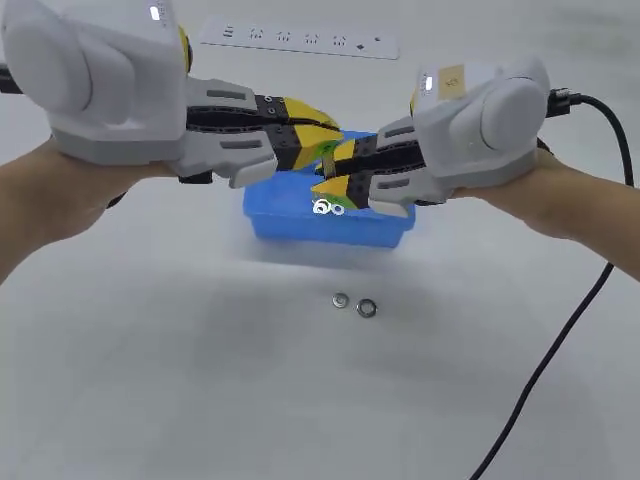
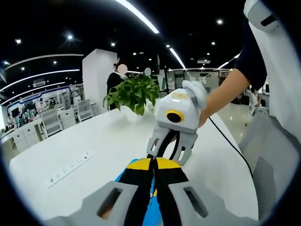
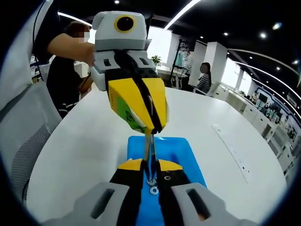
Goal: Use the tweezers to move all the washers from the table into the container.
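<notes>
White table (image 1: 150, 400) with a white power strip (image 1: 298, 39) flat near its far edge, black cable (image 1: 560, 330) trailing over its right side, leafy green plant (image 2: 133, 93) past one end, grey mesh chair (image 3: 28, 141) alongside, ceiling light strips (image 2: 141, 16) overhead.

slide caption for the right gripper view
Left gripper holds tweezers down between the jaws of the right gripper, over washers in the container
</notes>
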Available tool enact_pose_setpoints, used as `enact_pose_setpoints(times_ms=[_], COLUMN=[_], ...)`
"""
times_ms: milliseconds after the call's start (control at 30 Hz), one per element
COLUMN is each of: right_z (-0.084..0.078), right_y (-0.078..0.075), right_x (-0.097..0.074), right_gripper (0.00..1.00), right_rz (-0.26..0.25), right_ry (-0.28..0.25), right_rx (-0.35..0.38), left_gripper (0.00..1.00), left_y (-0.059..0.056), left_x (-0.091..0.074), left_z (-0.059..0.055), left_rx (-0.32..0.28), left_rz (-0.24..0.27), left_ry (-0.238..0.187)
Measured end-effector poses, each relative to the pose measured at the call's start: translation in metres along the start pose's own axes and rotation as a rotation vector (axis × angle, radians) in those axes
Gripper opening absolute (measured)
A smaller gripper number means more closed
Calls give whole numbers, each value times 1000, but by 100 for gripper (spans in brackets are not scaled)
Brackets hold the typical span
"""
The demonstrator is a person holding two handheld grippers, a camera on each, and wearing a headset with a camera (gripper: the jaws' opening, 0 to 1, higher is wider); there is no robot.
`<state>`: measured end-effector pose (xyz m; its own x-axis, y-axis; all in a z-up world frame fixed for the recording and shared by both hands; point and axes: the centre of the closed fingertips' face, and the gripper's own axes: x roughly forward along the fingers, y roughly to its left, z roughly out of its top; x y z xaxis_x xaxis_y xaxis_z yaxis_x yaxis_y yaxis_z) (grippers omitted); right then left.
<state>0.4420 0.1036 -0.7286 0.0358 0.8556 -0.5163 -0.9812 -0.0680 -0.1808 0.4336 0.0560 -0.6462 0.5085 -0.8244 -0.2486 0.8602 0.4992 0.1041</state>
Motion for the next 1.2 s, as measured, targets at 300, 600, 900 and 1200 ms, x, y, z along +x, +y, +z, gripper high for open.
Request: enact_pose_setpoints(times_ms=[300, 600, 900, 1200], right_z=[-1, 6, 5, -1], right_y=[-1, -3, 11, 30], right_x=[-6, -22, -44, -65], right_gripper=[20, 32, 42, 53], right_rz=[-44, -92, -144, -193], right_ry=[33, -4, -32, -42], right_rx=[-2, 70, 137, 170], left_gripper=[4, 4, 5, 5], left_y=[4, 6, -7, -33], left_x=[-4, -14, -27, -30], left_z=[11, 18, 22, 23], left_rx=[48, 97, 141, 146], left_rz=[18, 9, -13, -20], left_ry=[-1, -4, 4, 14])
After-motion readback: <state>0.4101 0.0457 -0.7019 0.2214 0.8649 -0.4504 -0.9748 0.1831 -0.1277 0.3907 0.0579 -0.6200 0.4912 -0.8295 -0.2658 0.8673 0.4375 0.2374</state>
